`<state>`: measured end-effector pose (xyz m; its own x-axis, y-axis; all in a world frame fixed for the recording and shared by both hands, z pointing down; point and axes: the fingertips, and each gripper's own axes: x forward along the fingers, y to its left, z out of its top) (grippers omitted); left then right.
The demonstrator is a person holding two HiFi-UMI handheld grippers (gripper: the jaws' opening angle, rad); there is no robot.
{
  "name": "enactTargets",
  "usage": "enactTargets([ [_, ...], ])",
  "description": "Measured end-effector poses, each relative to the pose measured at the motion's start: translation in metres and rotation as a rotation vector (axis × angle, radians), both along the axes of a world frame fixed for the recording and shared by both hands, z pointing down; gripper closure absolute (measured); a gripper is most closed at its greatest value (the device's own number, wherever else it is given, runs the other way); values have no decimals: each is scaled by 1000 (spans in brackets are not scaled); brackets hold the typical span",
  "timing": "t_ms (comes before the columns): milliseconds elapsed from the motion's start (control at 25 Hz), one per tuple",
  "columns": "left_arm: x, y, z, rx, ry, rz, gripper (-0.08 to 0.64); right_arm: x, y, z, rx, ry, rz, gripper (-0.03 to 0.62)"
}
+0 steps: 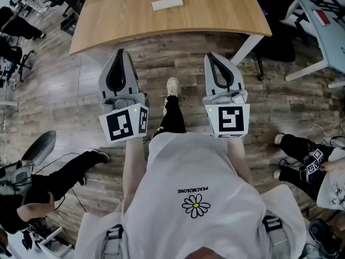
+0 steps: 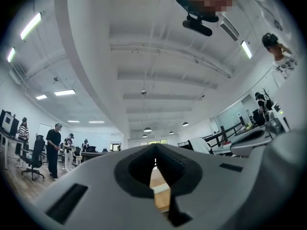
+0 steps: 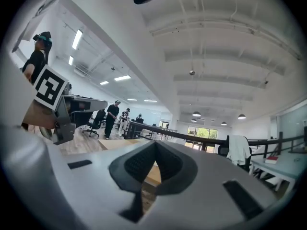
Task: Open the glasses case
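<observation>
- Likely slip: the left gripper (image 1: 119, 54) and right gripper (image 1: 212, 57) both have jaws together with nothing between them, so reaching in like this would only shove the case (image 1: 167, 4) across the smooth table (image 1: 124, 23)
- Prying with one gripper, unbraced, could flip it
- Case: pale, flat, oblong, alone on the table, well ahead of both grippers; seam too small to tell

My grey left gripper (image 1: 119, 54) and right gripper (image 1: 212, 57) look like smooth matt plastic, with darker ribbed pads (image 2: 173, 166) lining the jaws. The light-brown wooden table top (image 1: 124, 15) is smooth and fine-grained with a soft sheen, and the small white oblong glasses case (image 1: 167, 4) on it looks matt. The grey-brown plank floor (image 1: 70, 85) shows coarser grain with glossy patches, and my white T-shirt (image 1: 183, 166) is soft matt cloth.
</observation>
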<state>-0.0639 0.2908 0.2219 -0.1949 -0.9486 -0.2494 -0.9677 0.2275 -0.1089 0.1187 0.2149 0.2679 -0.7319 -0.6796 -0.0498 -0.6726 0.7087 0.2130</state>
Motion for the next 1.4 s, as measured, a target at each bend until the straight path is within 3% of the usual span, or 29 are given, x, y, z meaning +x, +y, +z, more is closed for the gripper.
enactTargets([
  [240, -20, -69, -17, 50, -44, 49, 543, -22, -61, -14, 67, -28, 10, 586],
  [600, -66, -173, -11, 19, -97, 158, 543, -81, -164, -13, 42, -19, 65, 586],
  [880, -129, -269, 6, -8, -32, 177, 543, -136, -250, -4, -4, 50, 48, 585],
  [1040, -168, -322, 15, -23, 12, 168, 543, -158, -303, -2, -29, 74, 88, 586],
  [1400, -200, -417, 19, -88, -12, 234, 543, -203, -384, 0, -73, 116, 100, 586],
])
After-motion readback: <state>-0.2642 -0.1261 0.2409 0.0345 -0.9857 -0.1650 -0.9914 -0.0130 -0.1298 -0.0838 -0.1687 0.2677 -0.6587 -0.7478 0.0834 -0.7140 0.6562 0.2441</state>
